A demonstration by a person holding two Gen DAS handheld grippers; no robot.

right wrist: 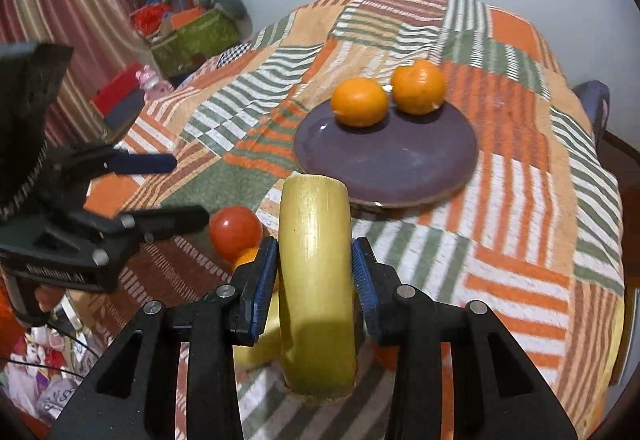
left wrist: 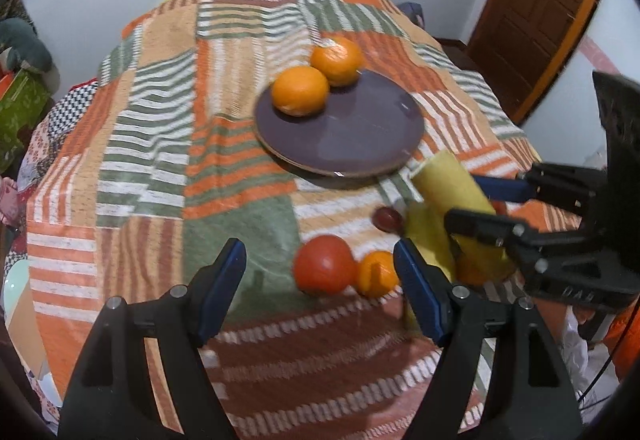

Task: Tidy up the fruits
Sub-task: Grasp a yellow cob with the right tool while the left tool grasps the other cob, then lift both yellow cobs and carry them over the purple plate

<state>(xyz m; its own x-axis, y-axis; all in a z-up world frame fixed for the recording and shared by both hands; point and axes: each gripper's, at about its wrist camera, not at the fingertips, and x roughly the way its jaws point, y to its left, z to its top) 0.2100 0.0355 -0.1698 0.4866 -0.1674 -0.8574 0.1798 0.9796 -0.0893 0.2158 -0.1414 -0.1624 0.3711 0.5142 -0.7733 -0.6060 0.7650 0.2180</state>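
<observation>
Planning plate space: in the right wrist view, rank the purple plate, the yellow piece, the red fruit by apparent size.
1. purple plate
2. yellow piece, inflated by nearness to the camera
3. red fruit

Soft indoor light, slight motion blur, heavy fisheye warping at edges.

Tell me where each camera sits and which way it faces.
Left wrist: on the left gripper, looking across the table at the plate; its open jaws show, with the right gripper at right.
Right wrist: on the right gripper, facing the plate; jaws around a yellow tube.
Shared: plate, two oranges, tomato.
</observation>
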